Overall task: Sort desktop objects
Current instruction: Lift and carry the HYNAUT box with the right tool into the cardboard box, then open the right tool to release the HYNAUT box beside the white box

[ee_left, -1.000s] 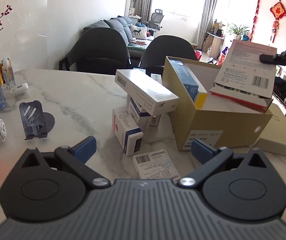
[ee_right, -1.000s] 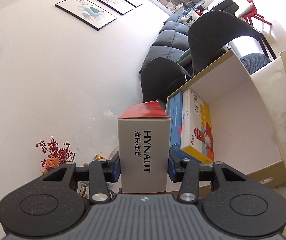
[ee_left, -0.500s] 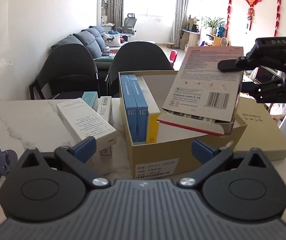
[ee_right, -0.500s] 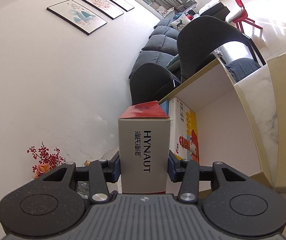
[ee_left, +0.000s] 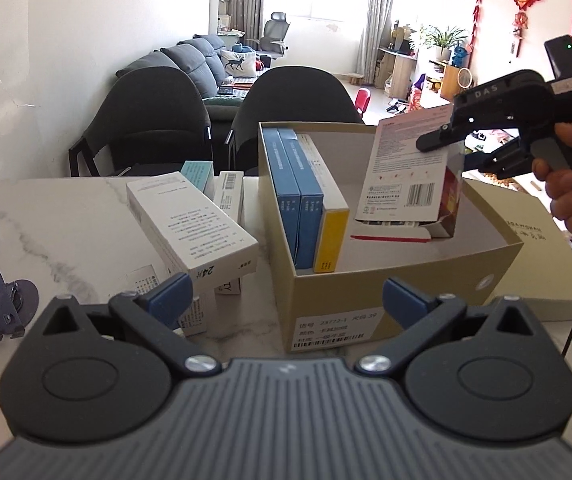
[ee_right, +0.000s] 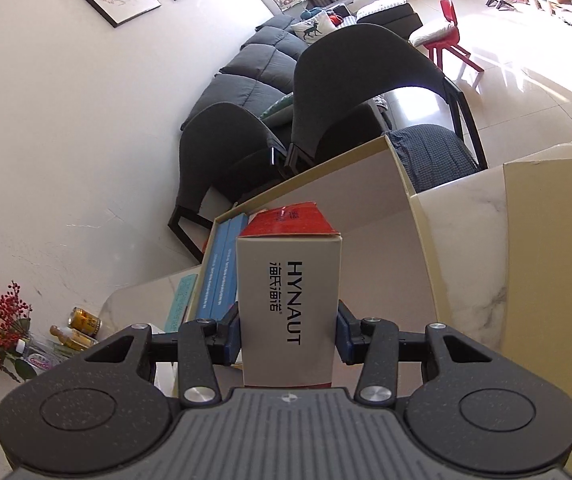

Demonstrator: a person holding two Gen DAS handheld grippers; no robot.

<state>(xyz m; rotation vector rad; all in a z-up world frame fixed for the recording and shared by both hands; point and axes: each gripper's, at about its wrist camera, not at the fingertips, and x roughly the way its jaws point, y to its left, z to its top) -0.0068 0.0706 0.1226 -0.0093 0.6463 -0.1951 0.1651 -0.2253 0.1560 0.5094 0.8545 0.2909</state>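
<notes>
Your right tongs [ee_right: 288, 338] clamp the grey carton [ee_right: 289, 312] upright over the cardboard box [ee_left: 402, 280], beside the blue books [ee_left: 300, 196], to slot it in on edge; left tongs [ee_left: 286, 292] wait open, empty.

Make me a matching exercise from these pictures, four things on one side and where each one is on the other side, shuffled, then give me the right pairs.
Things:
1. HYNAUT box
2. blue boxes
3. white carton
4. beige lid

Places:
A. lying flat on the table, right of the cardboard box
B. standing on edge against the cardboard box's left wall
C. clamped in the right gripper over the cardboard box
D. on top of the pile left of the cardboard box

Pairs: 1-C, 2-B, 3-D, 4-A
</notes>
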